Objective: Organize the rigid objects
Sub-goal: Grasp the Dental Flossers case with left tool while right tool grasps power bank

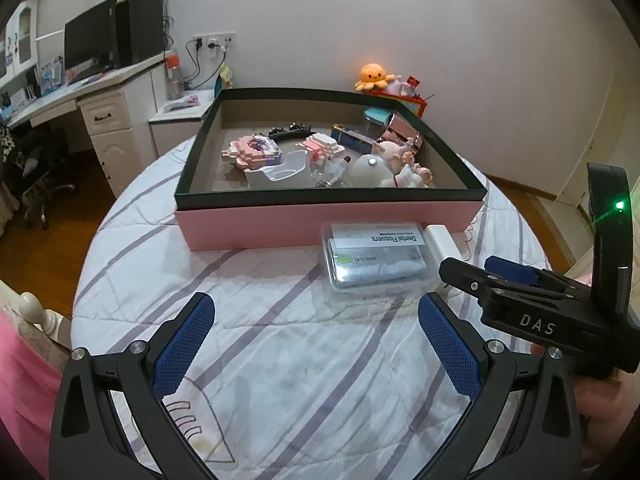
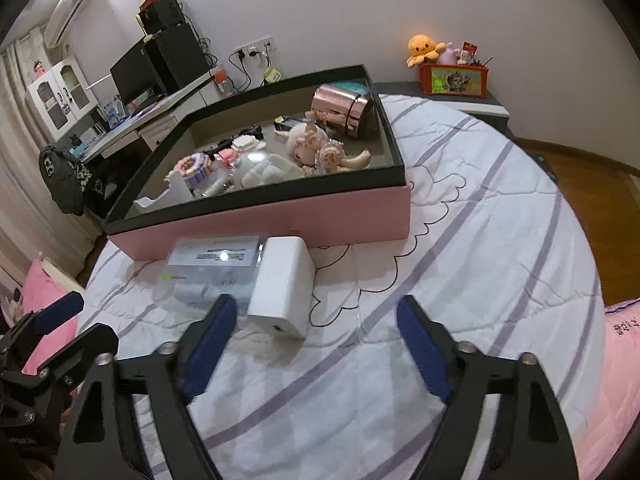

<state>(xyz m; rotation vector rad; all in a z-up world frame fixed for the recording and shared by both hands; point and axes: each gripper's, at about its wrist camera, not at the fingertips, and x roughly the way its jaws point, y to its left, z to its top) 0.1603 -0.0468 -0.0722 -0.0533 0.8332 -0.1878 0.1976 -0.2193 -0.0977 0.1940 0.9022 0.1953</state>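
Note:
A clear plastic case of dental flossers (image 1: 374,256) (image 2: 212,268) lies on the striped bedsheet against the front wall of a pink box with a black rim (image 1: 280,222) (image 2: 260,226). A white rectangular box (image 1: 440,240) (image 2: 284,284) lies right beside the case. The pink box holds several toys, dolls and small items. My left gripper (image 1: 316,300) is open over bare sheet, short of the case. My right gripper (image 2: 317,302) is open, and the white box's near end sits between its fingers, close to the left finger (image 2: 216,328), with the pads apart from it.
An orange octopus plush (image 2: 424,50) and a red box (image 2: 454,78) stand on a low cabinet by the wall. A desk with a monitor (image 1: 90,42) is at the far left. Wood floor (image 2: 580,184) borders the bed's right side. A pink pillow (image 2: 48,300) lies at the left.

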